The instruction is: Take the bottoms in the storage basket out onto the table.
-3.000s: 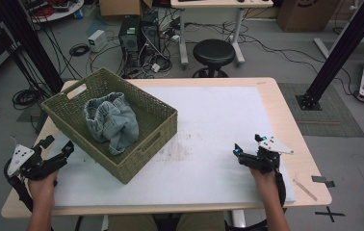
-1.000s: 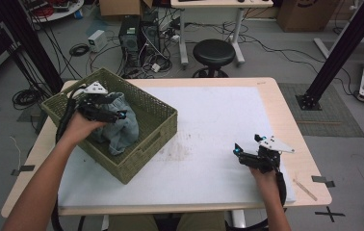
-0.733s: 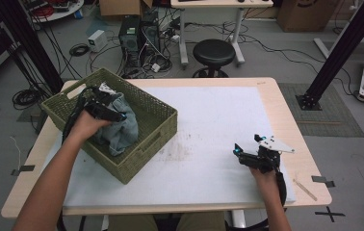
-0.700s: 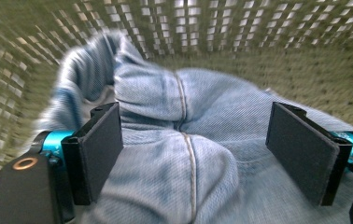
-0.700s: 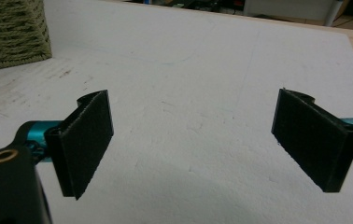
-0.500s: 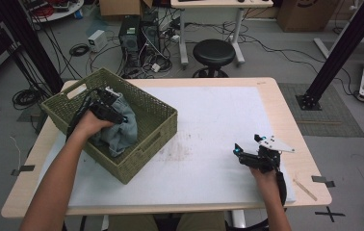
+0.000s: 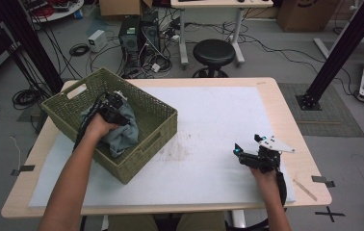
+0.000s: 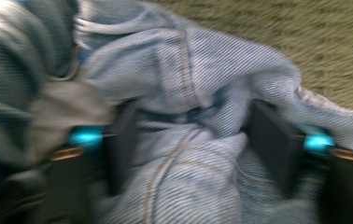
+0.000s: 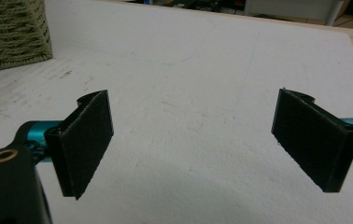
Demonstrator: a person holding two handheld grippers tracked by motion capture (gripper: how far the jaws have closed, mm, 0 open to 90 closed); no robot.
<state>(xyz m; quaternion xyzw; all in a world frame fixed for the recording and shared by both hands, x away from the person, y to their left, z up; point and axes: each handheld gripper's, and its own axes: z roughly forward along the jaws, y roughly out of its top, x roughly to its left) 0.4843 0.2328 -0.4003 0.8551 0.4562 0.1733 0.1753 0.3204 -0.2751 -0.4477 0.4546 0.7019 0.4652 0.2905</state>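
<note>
The left gripper (image 7: 114,108) is down inside the green woven basket (image 7: 158,126), its tip pushed into the blue denim garment (image 7: 122,135) that lies bunched on the basket floor. In the left gripper view the two black jaws stand fairly wide apart with a thick fold of the denim garment (image 8: 188,140) pressed between them; seams and stitching run through the gap, and cloth bulges over and around both pads, with the woven basket wall (image 8: 305,42) just beyond the cloth. The picture is blurred, so whether the pads already pinch the fold cannot be told. The right gripper (image 7: 241,153) rests low on the white mat (image 7: 218,115) at the table's near right side, well apart from the basket, which lies far off ahead of its jaws. In the right gripper view its jaws are spread wide with nothing between them but bare white mat (image 9: 188,93), and a corner of the basket (image 9: 11,32) shows beyond its jaws, at that view's upper left.
</note>
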